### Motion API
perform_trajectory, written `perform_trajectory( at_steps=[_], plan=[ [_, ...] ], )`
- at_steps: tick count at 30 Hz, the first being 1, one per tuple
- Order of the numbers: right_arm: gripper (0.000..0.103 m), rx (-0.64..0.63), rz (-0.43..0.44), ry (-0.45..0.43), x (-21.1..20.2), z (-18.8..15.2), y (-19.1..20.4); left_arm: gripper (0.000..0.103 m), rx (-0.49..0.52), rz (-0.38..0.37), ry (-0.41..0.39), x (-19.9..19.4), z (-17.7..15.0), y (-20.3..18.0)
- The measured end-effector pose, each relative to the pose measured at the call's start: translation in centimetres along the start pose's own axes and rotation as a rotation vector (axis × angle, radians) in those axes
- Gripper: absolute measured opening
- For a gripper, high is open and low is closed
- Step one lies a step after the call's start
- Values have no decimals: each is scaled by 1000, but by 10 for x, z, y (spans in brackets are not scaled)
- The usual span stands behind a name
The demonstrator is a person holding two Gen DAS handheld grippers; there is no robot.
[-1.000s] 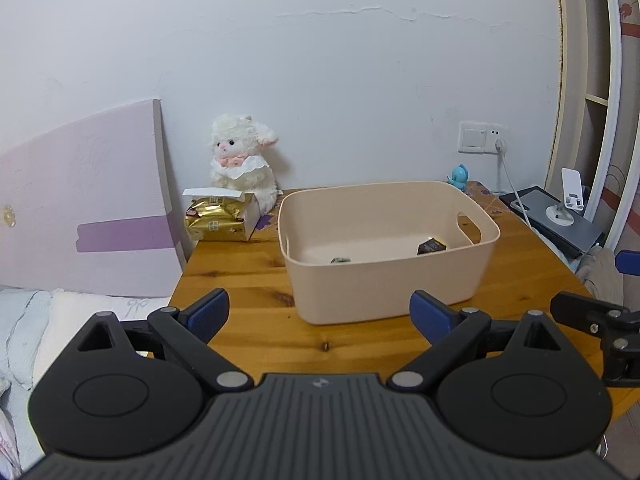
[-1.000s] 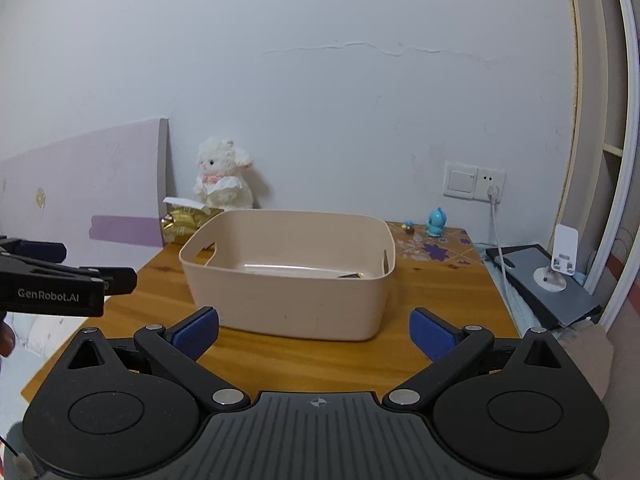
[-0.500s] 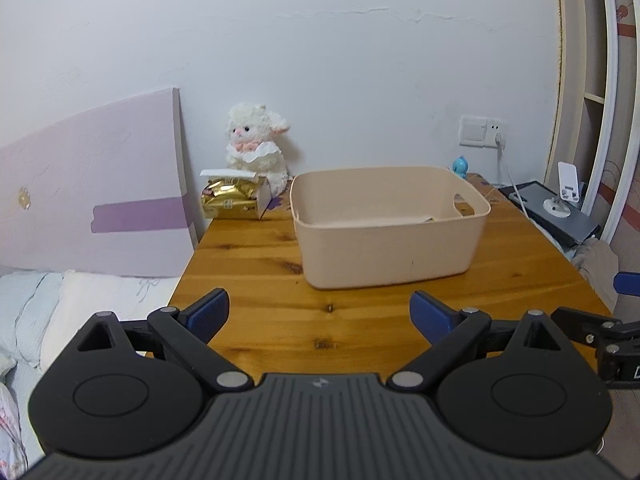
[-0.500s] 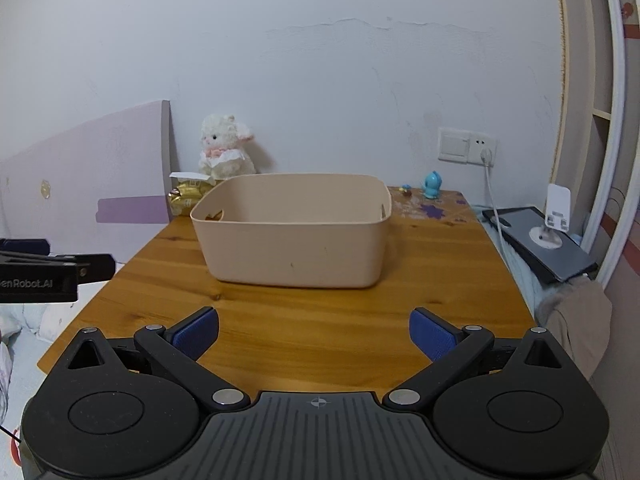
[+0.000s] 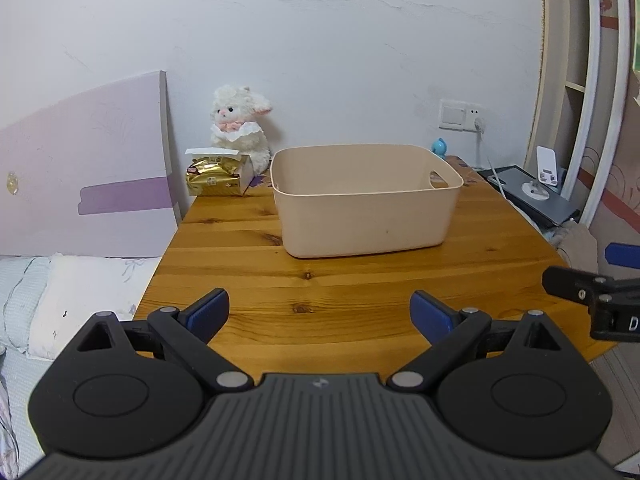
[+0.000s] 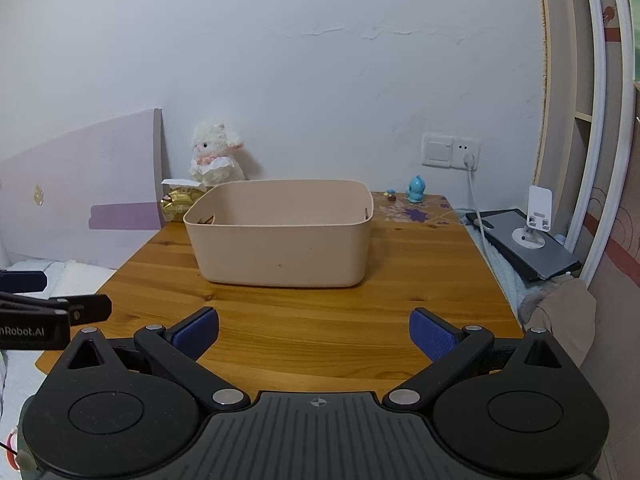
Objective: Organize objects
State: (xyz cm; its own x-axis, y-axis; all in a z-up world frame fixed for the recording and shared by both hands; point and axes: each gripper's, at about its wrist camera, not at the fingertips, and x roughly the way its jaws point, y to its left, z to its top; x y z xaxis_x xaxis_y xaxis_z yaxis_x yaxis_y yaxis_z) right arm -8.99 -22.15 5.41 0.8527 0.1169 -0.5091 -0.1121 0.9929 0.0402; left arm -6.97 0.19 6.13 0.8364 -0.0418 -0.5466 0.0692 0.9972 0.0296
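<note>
A beige plastic bin (image 5: 366,216) (image 6: 280,240) stands on the wooden table (image 5: 248,280) (image 6: 320,320); its contents are hidden by its walls from here. Behind it on the left sit a white plush lamb (image 5: 238,128) (image 6: 214,158) and a gold tissue pack (image 5: 216,178) (image 6: 180,202). A small blue figurine (image 5: 440,148) (image 6: 416,190) and a tiny brown figure (image 6: 391,196) stand by the wall. My left gripper (image 5: 320,314) is open over the table's near edge, holding nothing. My right gripper (image 6: 314,330) is likewise open and holds nothing.
A lilac headboard (image 5: 84,176) and a bed with a pillow (image 5: 80,292) lie left of the table. On the right a dark tablet with a white stand (image 6: 528,240) rests on a ledge; a cable runs from the wall socket (image 6: 466,156). Shelving (image 6: 580,120) rises at the right.
Both grippers have drawn back from the bin and dropped lower, so the bin looks smaller and its inside is no longer visible. Both stayed open.
</note>
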Motion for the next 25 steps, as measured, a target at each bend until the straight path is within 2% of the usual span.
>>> perform_trajectory(
  at_steps=[12,25],
  plan=[
    [103,-9,-6,7,-3,0,-2,97,-6,12,2,0,-3,4],
    [103,-13,-6,70,27,1,-1,97,5,-1,37,21,0,11]
  ],
)
